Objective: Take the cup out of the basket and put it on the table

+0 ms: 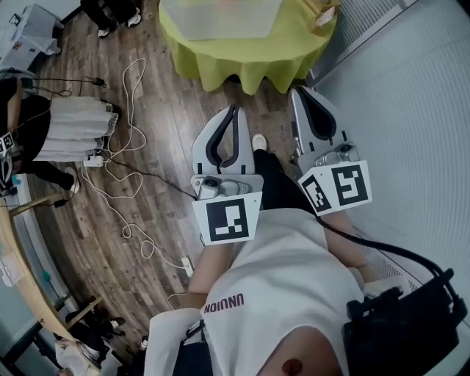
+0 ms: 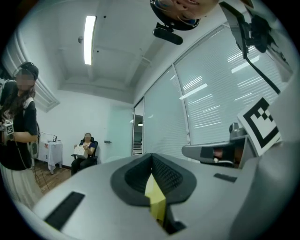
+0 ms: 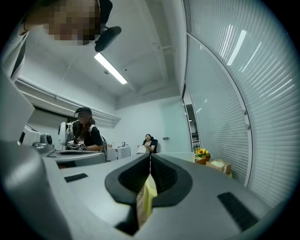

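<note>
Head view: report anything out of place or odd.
Loose white cables loop across the floor at the view's left, a possible trip risk. Nothing spilled or damaged shows. The left gripper and right gripper are both shut and empty, short of the table.

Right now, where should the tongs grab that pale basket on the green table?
Probably the near rim of the basket, coming down from this side: that straight edge faces us with nothing in front. The left tongs and right tongs are shut, so one must open first. No cup shows.
</note>
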{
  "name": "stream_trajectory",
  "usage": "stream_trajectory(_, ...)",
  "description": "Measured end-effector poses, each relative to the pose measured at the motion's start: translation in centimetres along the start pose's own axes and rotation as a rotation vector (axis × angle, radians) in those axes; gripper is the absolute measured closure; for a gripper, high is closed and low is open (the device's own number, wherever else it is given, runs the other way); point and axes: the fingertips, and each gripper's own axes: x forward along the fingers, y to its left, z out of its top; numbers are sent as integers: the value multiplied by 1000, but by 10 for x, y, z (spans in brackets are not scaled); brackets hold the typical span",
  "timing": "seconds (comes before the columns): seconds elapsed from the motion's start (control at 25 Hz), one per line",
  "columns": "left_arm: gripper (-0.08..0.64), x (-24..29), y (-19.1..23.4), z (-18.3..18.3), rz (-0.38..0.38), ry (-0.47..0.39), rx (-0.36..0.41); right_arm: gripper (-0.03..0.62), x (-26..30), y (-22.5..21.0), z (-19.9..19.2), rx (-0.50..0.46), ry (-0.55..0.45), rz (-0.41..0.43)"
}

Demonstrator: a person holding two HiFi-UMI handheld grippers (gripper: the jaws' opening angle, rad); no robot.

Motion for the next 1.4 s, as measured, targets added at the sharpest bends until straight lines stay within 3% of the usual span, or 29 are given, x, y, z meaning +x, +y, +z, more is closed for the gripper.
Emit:
stream_trajectory(0.24,548,25,18,5,20,1,-24,572,34,-2,7,-11,4,28)
stream_trajectory(0.64,548,109,34,19,18,43,-32,572,113,-41,29,8,23,54)
stream_trajectory(1.12,548,214,56,28,92,56,33,572,200,-113,48,8,9,107)
stream_trajectory(1.4,548,250,68,50,141,8,66,572,229,-131,62,-9,-9,153)
